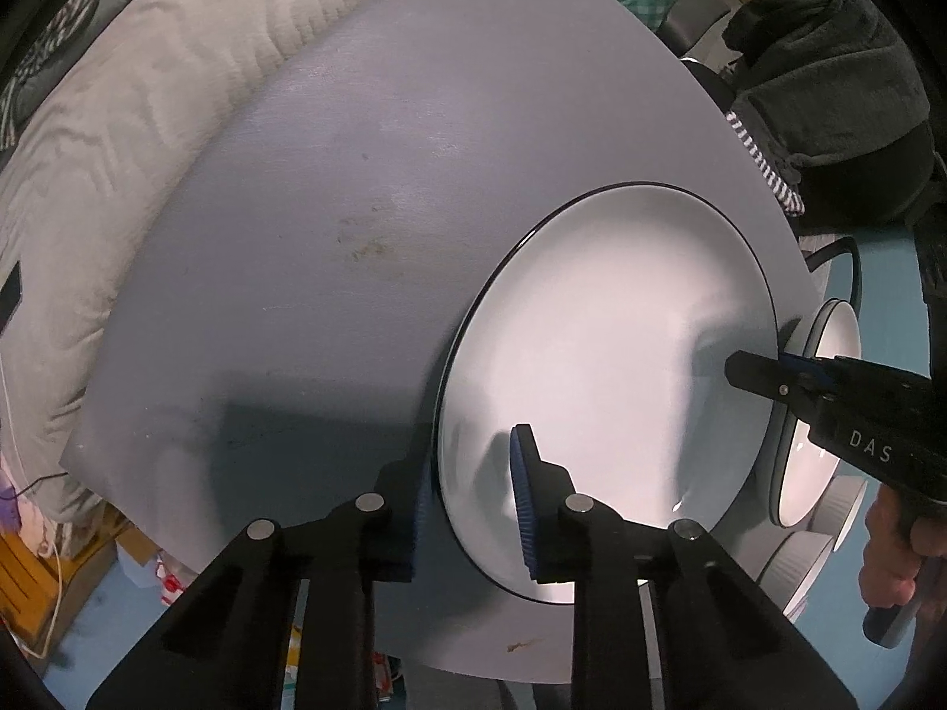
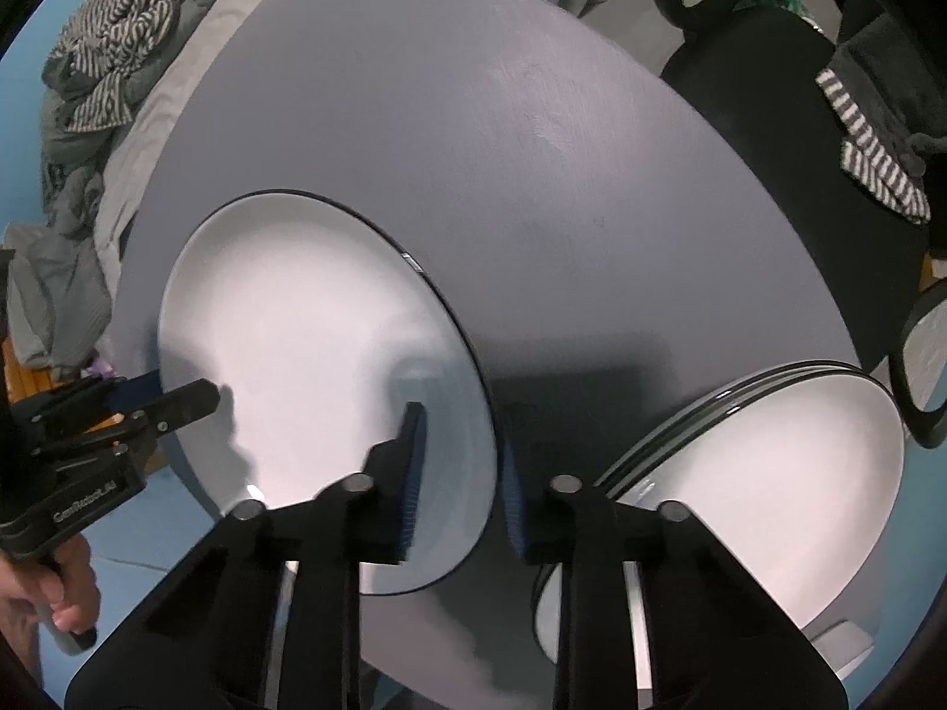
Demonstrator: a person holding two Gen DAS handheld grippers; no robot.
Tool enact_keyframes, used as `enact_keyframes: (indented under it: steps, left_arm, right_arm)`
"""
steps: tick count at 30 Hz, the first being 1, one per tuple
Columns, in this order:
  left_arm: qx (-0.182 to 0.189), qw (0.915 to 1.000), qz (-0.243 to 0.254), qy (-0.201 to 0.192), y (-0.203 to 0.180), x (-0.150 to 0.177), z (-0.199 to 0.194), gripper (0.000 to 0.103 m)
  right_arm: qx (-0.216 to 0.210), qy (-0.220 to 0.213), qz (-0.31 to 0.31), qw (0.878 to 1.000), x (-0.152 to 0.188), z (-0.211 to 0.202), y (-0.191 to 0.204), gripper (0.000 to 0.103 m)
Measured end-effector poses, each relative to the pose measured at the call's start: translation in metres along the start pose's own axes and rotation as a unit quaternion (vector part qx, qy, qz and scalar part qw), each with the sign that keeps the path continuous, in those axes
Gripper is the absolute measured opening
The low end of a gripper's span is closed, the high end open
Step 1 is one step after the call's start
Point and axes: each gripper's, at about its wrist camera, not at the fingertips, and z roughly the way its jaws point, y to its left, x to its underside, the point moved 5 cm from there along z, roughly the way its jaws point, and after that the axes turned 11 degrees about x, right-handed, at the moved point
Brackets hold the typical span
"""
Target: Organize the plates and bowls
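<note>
A large white plate with a thin black rim lies on the round grey table. My left gripper is shut on the plate's left rim, one blue-padded finger over the plate and the other outside its edge. In the right wrist view the same left gripper clamps that rim from the left. My right gripper is shut on the opposite rim in the same way. The left wrist view shows it reaching in from the right.
A stack of white dark-rimmed plates sits just right of the held plate, with ribbed grey bowls beside it. Quilted bedding borders the table's left. Dark and striped clothes lie at the far right.
</note>
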Motion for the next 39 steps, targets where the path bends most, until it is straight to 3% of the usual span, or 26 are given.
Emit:
enact_keyframes:
  steps: [8,21,39]
  left_arm:
    - [0.004,1.0000,-0.006,0.001,0.005,0.000,0.001,0.012]
    - [-0.001,1.0000,0.003,0.003,0.006,0.004,-0.001,0.011]
    - [0.004,0.9997,0.024,0.004,-0.014,0.010,-0.010,0.012]
  right_arm:
    - [-0.011,-0.006,0.012,1.000,0.001,0.001,-0.006,0.012]
    - [0.001,-0.021,0.043,0.999,0.007,0.000,-0.008,0.013]
    - [0.007,-0.007,0.060,0.998,0.017,-0.017,-0.012,0.013]
